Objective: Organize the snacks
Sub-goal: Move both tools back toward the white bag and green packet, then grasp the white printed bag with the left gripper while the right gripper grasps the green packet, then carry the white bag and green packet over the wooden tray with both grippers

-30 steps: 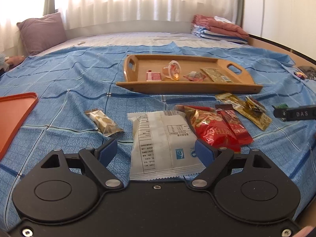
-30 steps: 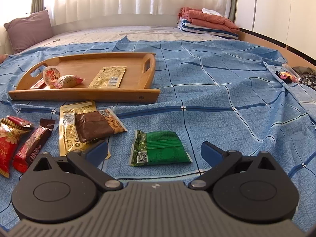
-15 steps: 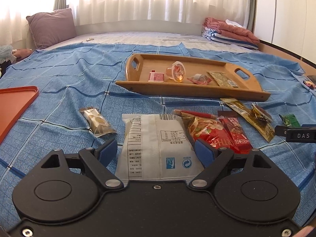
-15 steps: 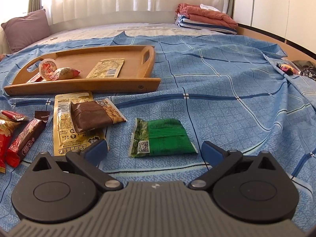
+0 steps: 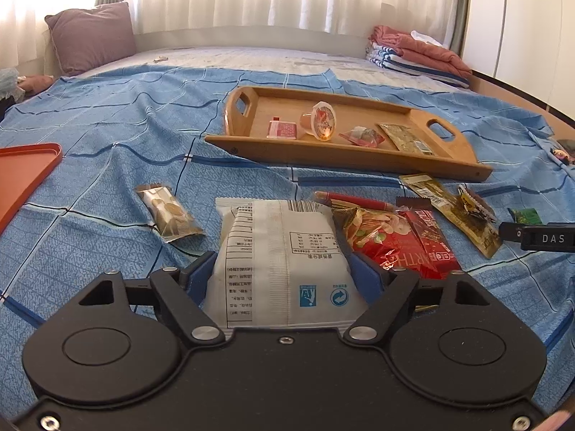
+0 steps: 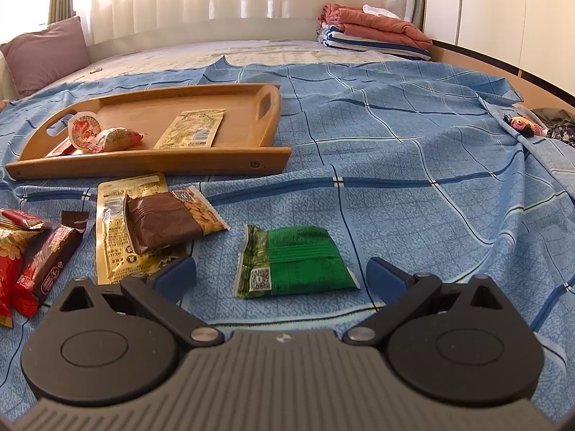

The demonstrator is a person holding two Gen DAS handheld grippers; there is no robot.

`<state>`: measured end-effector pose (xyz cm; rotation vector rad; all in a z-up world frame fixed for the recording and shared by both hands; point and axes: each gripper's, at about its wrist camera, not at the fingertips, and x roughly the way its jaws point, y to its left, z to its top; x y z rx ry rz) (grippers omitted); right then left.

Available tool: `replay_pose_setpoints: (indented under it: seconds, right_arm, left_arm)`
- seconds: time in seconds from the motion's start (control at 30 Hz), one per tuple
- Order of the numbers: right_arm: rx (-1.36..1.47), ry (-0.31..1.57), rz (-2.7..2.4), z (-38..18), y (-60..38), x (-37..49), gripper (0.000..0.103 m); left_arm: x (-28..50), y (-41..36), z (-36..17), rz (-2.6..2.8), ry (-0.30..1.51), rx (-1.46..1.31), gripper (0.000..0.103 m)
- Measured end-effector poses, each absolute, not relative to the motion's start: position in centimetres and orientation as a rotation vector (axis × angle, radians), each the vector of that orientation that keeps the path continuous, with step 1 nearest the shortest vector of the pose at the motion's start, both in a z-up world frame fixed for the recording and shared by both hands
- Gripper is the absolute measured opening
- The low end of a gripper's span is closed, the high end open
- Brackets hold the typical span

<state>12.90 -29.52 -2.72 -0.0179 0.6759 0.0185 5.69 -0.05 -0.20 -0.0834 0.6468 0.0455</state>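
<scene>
A white snack packet (image 5: 284,251) lies on the blue bedspread between the blue pads of my left gripper (image 5: 282,273). Its jaws are closing and both pads touch the packet's sides, which bulge a little. Beside it on the right lie a red snack bag (image 5: 381,237) and a red bar (image 5: 431,240). My right gripper (image 6: 284,276) stands open over a green packet (image 6: 294,262), its pads well clear of it. Farther back, the wooden tray (image 5: 359,160) holds a jelly cup (image 5: 323,125) and several small packets.
An orange tray (image 5: 25,168) sits at the left edge. A small gold packet (image 5: 169,213) lies left of the white one. A brown almond packet (image 6: 161,222) rests on a yellow sachet (image 6: 118,230). Folded blankets (image 6: 373,32) and a pillow (image 5: 90,39) are at the far end.
The left gripper's jaws have narrowed onto the white packet, which now fills the gap and looks puffed up. The right gripper stays open over the green packet with hardly any shift.
</scene>
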Motion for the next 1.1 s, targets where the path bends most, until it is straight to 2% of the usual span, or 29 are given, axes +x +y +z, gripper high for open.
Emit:
replay_pose_setpoints:
  seconds: [0.1,0.37,0.7,1.1]
  right_arm:
    - [-0.023,0.676,0.036,-2.5,-29.4,13.2,0.095]
    - [-0.036,0.652,0.050,-1.9,-29.3,13.0,0.070]
    - [-0.044,0.609,0.064,-0.5,-28.9,12.1,0.063]
    - [0.109,0.556,0.089,3.6,-29.3,14.0,0.061]
  left_arm:
    - [5.7,0.4,0.0,0.035,0.645,-0.109,0.065]
    - [5.1,0.8,1.0,0.018,0.627,-0.086,0.064]
    - [4.9,1.6,3.0,0.022,0.572,-0.072,0.064]
    - [9.8,3.8,7.0,-0.007,0.535,-0.097,0.064]
